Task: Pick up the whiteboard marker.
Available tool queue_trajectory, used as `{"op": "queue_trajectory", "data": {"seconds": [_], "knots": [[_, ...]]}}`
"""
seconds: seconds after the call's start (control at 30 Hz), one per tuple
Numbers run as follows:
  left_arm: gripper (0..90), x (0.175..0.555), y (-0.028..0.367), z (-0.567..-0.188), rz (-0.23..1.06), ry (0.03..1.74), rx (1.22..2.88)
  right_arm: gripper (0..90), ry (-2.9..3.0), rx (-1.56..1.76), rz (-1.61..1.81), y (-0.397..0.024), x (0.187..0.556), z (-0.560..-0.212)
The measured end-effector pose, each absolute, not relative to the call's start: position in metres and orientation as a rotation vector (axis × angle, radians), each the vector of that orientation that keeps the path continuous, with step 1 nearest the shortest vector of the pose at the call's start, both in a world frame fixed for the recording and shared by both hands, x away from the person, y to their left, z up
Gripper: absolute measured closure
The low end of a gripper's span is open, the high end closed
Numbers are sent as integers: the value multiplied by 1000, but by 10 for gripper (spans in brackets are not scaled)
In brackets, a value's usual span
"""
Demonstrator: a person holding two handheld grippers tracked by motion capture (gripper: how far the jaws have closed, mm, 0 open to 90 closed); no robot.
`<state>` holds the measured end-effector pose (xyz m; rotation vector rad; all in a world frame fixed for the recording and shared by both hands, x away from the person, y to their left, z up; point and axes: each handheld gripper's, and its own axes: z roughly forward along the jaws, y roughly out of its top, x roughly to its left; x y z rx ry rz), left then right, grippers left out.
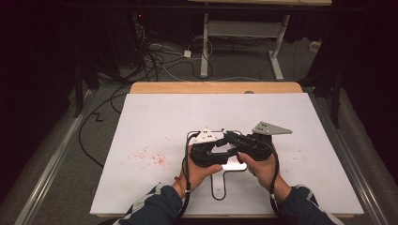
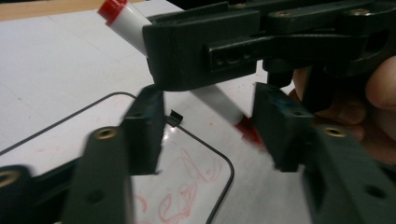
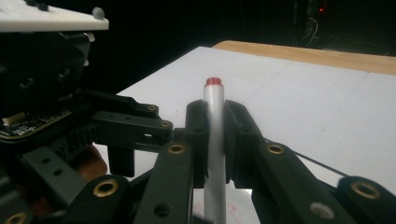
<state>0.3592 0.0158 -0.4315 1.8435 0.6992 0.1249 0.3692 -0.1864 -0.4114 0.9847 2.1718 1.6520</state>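
My right gripper (image 3: pixel 215 122) is shut on a white marker (image 3: pixel 214 105) with a red end, which stands up between its pads. In the left gripper view that marker (image 2: pixel 130 29) slants down through the right gripper (image 2: pixel 201 51), and its red lower end lies between my left gripper's (image 2: pixel 208 122) jaws. It sits close to one fingertip (image 2: pixel 280 126), while the other stands well apart from it. Beneath is a small whiteboard (image 2: pixel 191 186) with red scribbles. From above, the left gripper (image 1: pixel 220 152) and right gripper (image 1: pixel 230 138) meet over the whiteboard (image 1: pixel 233 166).
A large white sheet (image 1: pixel 164 112) covers the table, with red specks (image 1: pixel 150 157) left of the hands. A wooden table edge (image 1: pixel 216 87) runs along the far side. Cables trail from both grippers. Beyond stand a desk frame (image 1: pixel 244 28) and floor cables.
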Motion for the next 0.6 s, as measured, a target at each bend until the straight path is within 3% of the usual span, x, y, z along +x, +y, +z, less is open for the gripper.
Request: {"op": "queue_trajectory", "data": {"seconds": [0.17, 0.33, 0.6], "knots": [[672, 358, 16, -432, 170, 664, 1886, 817, 2171, 950, 1631, -188, 361, -410], [757, 359, 20, -431, 204, 639, 1928, 815, 2154, 905, 1615, -186, 354, -406], [786, 357, 24, -433, 282, 557, 1967, 804, 2150, 838, 1552, -181, 343, -404]]}}
